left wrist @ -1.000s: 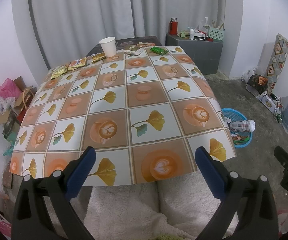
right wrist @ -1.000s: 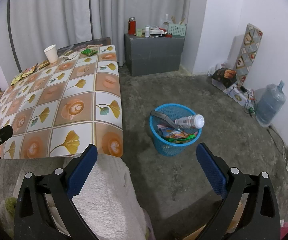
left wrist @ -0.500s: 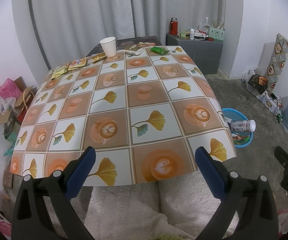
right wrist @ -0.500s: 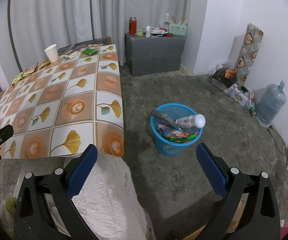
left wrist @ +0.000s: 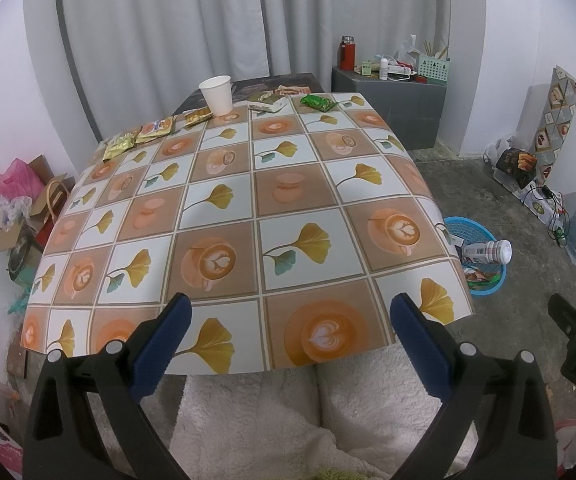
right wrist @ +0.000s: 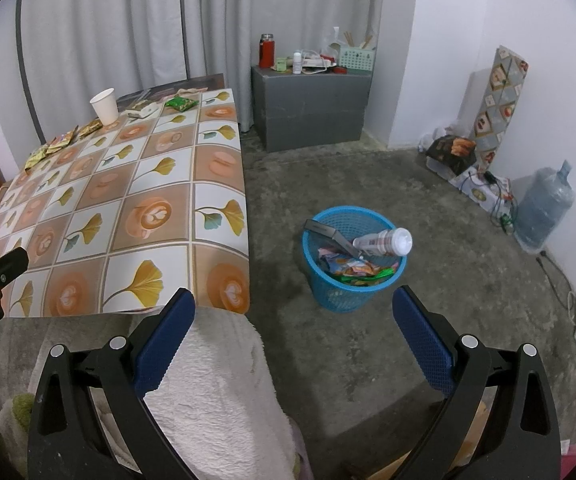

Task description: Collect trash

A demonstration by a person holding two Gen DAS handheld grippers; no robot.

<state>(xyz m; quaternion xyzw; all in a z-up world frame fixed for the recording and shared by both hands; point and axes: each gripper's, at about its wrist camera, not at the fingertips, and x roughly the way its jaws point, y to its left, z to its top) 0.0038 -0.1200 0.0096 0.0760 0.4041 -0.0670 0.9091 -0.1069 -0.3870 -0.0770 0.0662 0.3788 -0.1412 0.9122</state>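
Ahead of the spread, empty left gripper [left wrist: 290, 314] lies the table [left wrist: 247, 200]; beyond the equally spread right gripper [right wrist: 294, 312] stands the blue bin [right wrist: 350, 288], holding trash.

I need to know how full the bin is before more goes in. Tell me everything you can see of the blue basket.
The blue basket is a round, open-mesh bin, plastic by its look, standing upright on the concrete floor just right of the table, apart from it. Colourful wrappers fill it nearly to the rim. A white bottle lies tilted across the top, its cap end past the rim, beside a dark flat item leaning inside. Neither gripper touches it.
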